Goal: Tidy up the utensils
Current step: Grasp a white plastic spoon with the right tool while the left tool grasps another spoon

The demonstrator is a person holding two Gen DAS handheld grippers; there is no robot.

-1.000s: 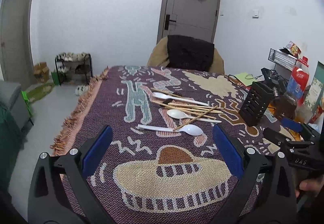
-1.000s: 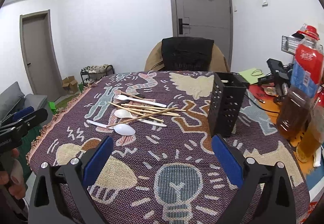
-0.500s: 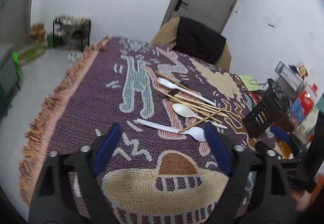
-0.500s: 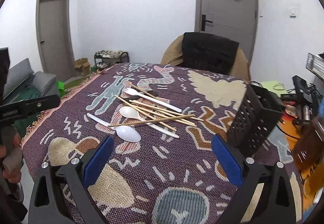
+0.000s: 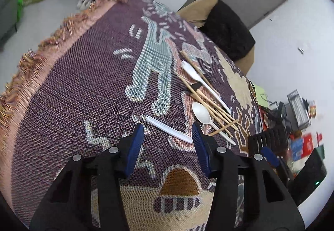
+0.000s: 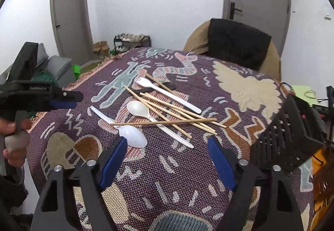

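Reach stage: left gripper [image 5: 168,137], fingers part-spread and empty, poised over the near white spoon's handle [image 5: 169,129] on the woven cloth [image 5: 83,76]; right gripper [image 6: 167,149] wide, idle; next, descend, pinch, carry to black holder [image 6: 286,137].

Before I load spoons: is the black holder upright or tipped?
Upright: the black holder stands on the tablecloth, its slotted walls rising. Its inside is hidden.

White spoons [image 6: 138,108], tan chopsticks [image 6: 167,121], purple patterned tablecloth [image 6: 171,170]

Both wrist views face the table; both show the utensils [image 5: 205,103].
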